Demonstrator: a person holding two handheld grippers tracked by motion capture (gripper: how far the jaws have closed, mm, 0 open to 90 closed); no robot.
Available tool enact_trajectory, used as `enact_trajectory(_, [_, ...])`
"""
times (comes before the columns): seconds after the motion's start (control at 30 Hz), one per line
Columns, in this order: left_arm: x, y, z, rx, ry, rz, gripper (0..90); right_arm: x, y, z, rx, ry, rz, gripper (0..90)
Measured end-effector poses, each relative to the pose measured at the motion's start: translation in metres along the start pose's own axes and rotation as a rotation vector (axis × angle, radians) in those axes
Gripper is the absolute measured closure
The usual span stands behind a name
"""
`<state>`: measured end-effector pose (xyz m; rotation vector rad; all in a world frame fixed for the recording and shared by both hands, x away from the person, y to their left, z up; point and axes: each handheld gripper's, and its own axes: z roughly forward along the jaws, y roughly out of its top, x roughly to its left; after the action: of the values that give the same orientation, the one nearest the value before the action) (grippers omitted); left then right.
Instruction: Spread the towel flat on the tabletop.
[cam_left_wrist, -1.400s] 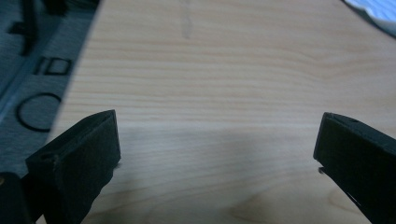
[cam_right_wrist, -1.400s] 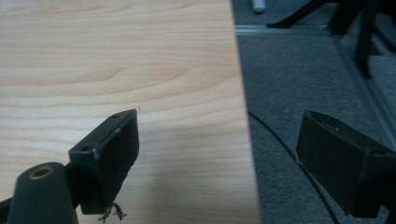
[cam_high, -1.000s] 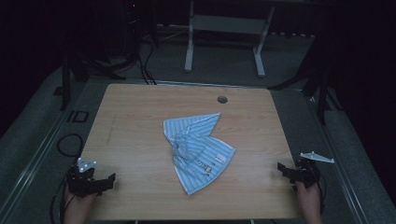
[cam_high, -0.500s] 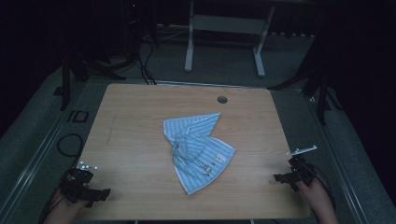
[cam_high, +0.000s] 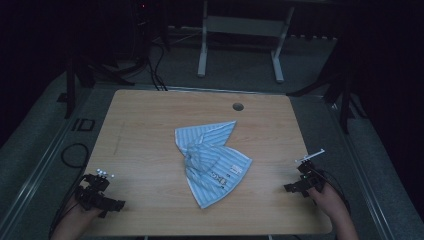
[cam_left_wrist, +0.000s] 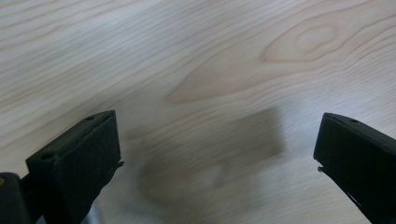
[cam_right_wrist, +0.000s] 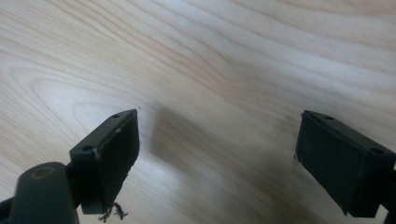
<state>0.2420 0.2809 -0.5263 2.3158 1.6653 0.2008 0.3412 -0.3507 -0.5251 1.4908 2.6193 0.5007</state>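
Cloth (cam_high: 212, 162), striped blue, lay crumpled and twisted mid-table (cam_high: 150, 130), untouched. Left tongs (cam_high: 107, 204) and right tongs (cam_high: 295, 187) both sat spread wide and empty over bare wood at the near corners, well apart from it. Judged: nothing done yet; reach, grasp and all handling remained.

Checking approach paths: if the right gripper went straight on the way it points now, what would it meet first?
Probably the bare wooden table: the right gripper, jaws open, looks down onto wood. The striped cloth lies farther toward the table's middle, though depth is unclear.
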Motion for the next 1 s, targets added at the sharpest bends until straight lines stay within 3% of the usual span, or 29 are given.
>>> enact_trajectory(0.17, [-0.011,0.018,0.006,0.000,-0.031,0.041,0.4,0.009,0.012,0.003,-0.009,-0.011,-0.046,12.9])
enact_trajectory(0.27, [-0.016,0.027,0.009,-0.008,-0.045,0.057,0.5,0.014,0.023,0.007,-0.011,0.010,-0.069,12.8])
enact_trajectory(0.47, [-0.025,0.038,0.013,-0.001,-0.048,0.088,0.4,0.019,0.036,0.007,-0.028,0.038,-0.086,12.8])
enact_trajectory(1.0, [-0.048,0.069,0.022,0.000,-0.080,0.164,0.5,0.036,0.079,0.010,-0.033,0.050,-0.132,15.9])
